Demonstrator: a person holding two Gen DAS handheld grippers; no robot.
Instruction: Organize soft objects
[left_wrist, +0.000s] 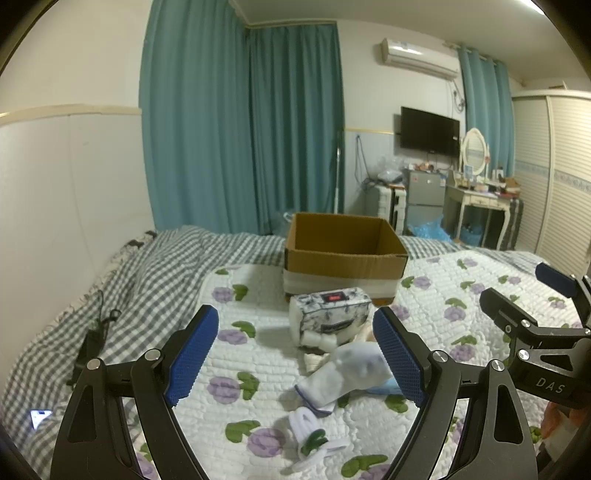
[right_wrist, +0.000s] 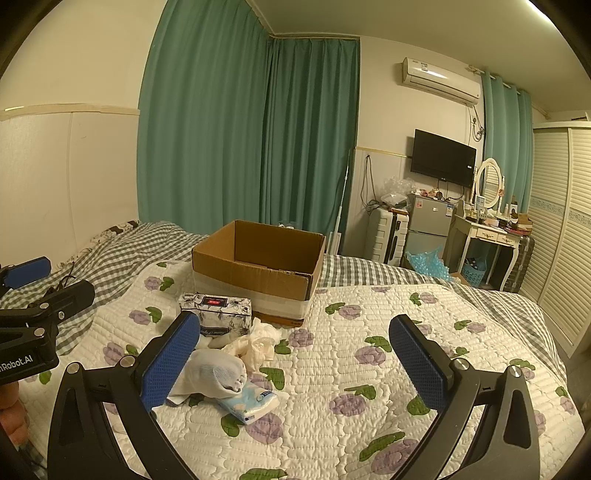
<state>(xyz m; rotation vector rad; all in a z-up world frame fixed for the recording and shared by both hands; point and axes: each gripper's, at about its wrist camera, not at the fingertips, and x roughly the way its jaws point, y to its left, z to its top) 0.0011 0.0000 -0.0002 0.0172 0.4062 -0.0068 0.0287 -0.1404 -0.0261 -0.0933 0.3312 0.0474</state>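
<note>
Left gripper (left_wrist: 295, 354) spread wide and empty over white sock (left_wrist: 345, 373) on the quilt (left_wrist: 480, 295); right gripper (right_wrist: 295, 365) likewise open, holding nothing. Likely snags: pinching quilt along with sock, or dragging the small tissue pack (right_wrist: 249, 402) lying partly beneath. Tissue box (left_wrist: 330, 306) between pile and cardboard box (left_wrist: 345, 254), partly blocking a straight carry.
</note>
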